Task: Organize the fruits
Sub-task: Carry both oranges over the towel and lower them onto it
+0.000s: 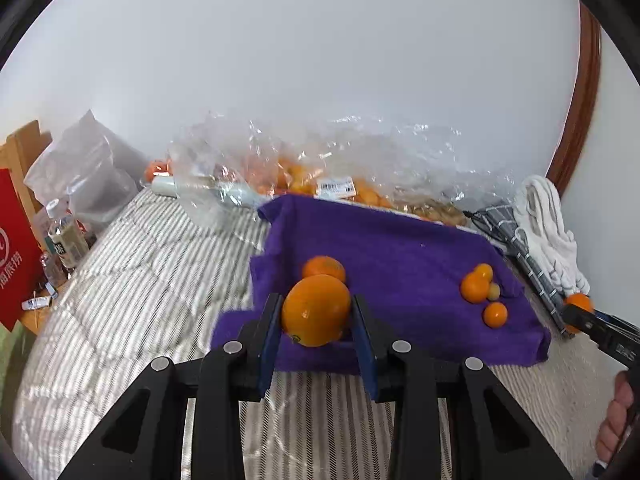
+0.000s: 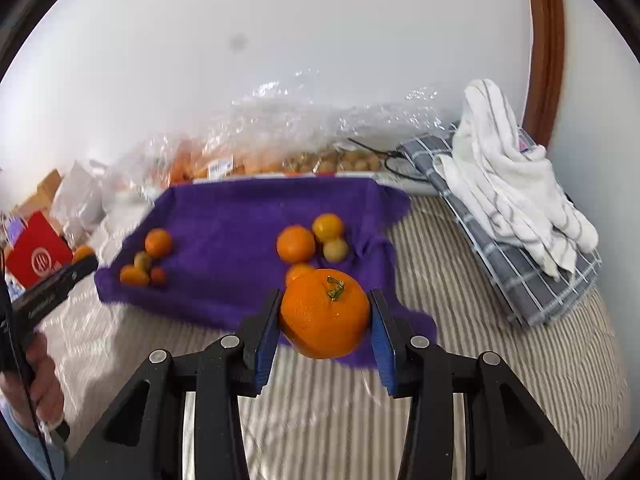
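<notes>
A purple cloth [image 1: 400, 248] lies on the striped bed; it also shows in the right wrist view [image 2: 240, 232]. My left gripper [image 1: 316, 316] is shut on a smooth orange [image 1: 316, 310] above the cloth's near left edge, with another orange [image 1: 324, 268] just behind. My right gripper [image 2: 325, 314] is shut on a large stemmed orange [image 2: 325, 314] over the cloth's near right corner. A cluster of small oranges [image 2: 308, 240] lies beyond it. Another small cluster [image 2: 146, 260] lies at the cloth's left. The right gripper appears at the edge of the left wrist view [image 1: 580, 316].
Clear plastic bags of fruit [image 1: 320, 168] stand along the wall behind the cloth. Folded towels [image 2: 516, 184] lie on the right. A red box [image 1: 12, 248], a bottle [image 1: 66, 232] and a grey bag [image 1: 84, 176] sit at the left.
</notes>
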